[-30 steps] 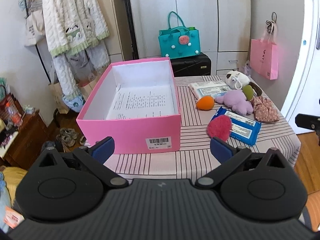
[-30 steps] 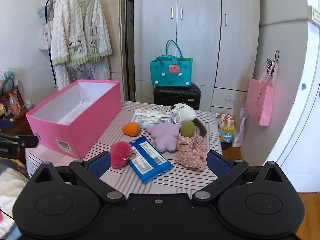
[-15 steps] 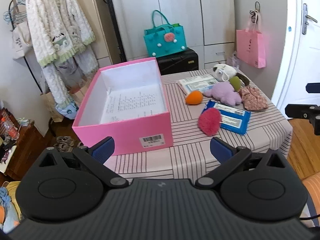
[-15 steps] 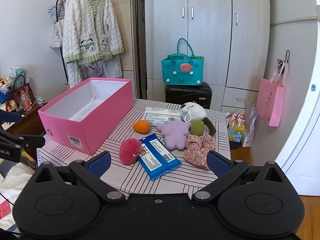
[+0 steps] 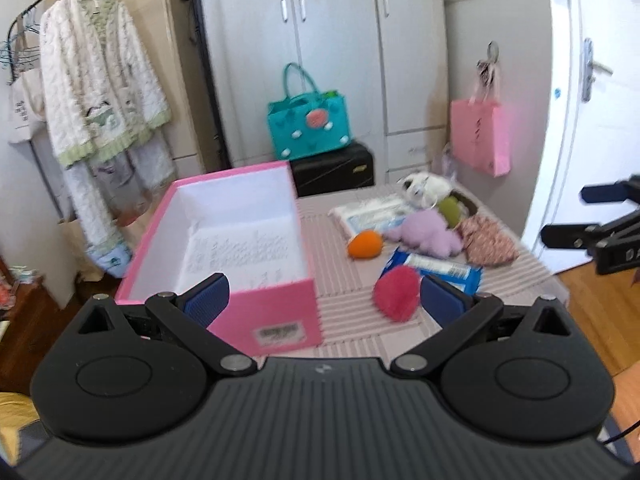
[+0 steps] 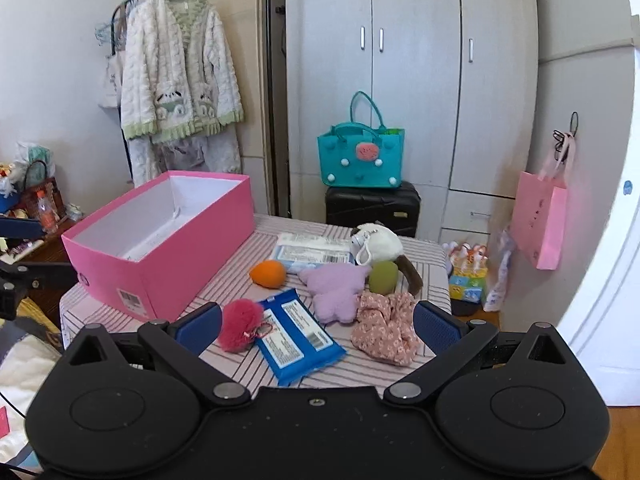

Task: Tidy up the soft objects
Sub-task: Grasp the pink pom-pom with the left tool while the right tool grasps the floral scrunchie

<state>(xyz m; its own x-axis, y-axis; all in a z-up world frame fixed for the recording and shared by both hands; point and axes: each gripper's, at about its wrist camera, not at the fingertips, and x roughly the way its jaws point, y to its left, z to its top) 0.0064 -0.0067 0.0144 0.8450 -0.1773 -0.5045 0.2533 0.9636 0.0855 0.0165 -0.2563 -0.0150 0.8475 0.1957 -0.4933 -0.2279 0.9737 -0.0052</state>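
**Inspector:** Both tongs stand spread wide and carry nothing: left gripper (image 5: 322,296), right gripper (image 6: 316,326).

**Assistant:** And the goods?

**Inspector:** Pink pompom (image 6: 240,330) at eleven o'clock of the right gripper, just beside the blue wipes pack (image 6: 298,340); floral scrunchie (image 6: 384,332) at one o'clock. Pink box (image 6: 192,244) at ten o'clock holds no soft items.

**Assistant:** Step?

**Inspector:** Approach, in my judgement. Next: descend, straddle the pompom, close gently.
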